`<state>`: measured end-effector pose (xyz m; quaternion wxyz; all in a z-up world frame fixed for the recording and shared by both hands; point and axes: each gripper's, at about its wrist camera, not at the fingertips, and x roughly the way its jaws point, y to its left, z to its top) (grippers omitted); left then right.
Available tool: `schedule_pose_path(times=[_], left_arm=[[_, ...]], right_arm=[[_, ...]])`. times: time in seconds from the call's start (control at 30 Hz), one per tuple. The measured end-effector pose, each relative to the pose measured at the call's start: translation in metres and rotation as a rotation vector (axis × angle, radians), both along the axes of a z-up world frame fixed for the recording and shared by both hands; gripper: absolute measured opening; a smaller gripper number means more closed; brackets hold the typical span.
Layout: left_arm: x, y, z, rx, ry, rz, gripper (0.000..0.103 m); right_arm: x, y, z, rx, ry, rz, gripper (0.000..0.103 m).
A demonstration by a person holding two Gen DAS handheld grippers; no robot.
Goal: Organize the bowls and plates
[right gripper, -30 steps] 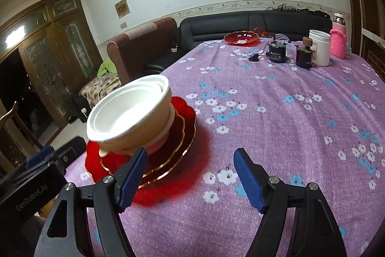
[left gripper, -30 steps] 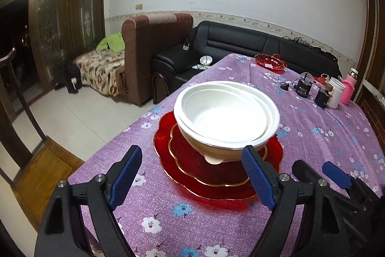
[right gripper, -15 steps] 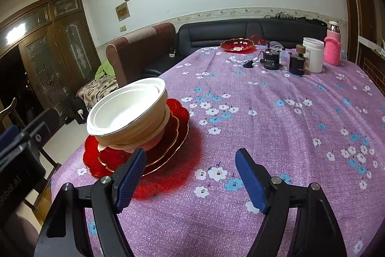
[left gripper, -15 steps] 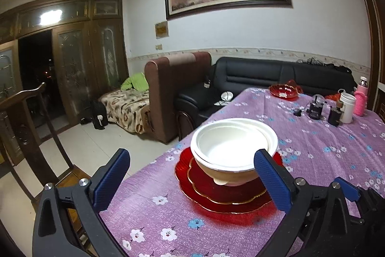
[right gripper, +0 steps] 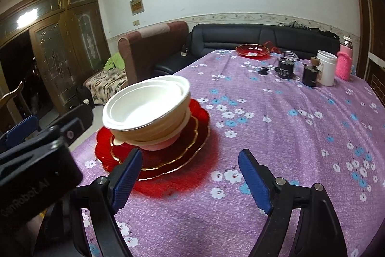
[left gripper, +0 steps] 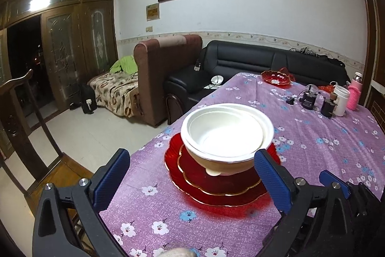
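white nested bowls (left gripper: 226, 136) are stacked on red gold-rimmed plates (left gripper: 216, 187) near the corner of the purple floral tablecloth (right gripper: 288, 136). nothing is held by the wide-spread left gripper (left gripper: 192, 182), nor by the right gripper (right gripper: 190, 182), whose jaws are opening.

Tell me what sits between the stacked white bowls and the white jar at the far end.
Nothing: between the white bowls and the white jar, the right wrist view shows only bare flowered tablecloth.
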<state>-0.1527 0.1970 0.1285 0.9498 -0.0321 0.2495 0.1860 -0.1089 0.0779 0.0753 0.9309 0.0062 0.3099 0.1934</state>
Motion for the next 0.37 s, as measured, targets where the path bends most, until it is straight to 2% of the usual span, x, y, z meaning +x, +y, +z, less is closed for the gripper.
schedule_pose_path(times=[0.37], left_arm=[[0.009,0.009,-0.007,-0.014,0.022,0.020,0.103]], right_arm=[[0.016,0.017,0.001,-0.007,0.031,0.019,0.086]])
